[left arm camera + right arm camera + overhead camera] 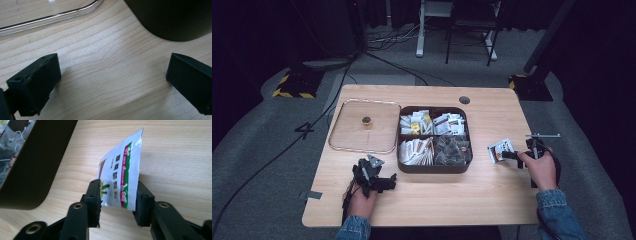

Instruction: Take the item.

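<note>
We have the right gripper (514,155) out to the right of the dark brown square compartment box (434,168), its two black jaws pressed on the lower edge of a small white foil sachet with a red and green stripe (121,177). In the right gripper view the sachet stands up from between the jaws, above bare light wooden table (175,150), with the box's rounded corner well off to one side. In the high view the sachet (500,149) sits clear of the box, near its right wall but not touching it.

Our left gripper (388,183) rests low on the table just in front of the box's near left corner, jaws wide apart and holding nothing; the left gripper view shows only wood grain between them (110,75).

The clear flat lid with a small knob (365,132) lies on the table just left of the box, so the box is open. Its four compartments look full of packets and tea bags.

We judge that one sachet is out of the box and in hand; setting it down, and whatever sorting or closing follows, is not yet done
</note>
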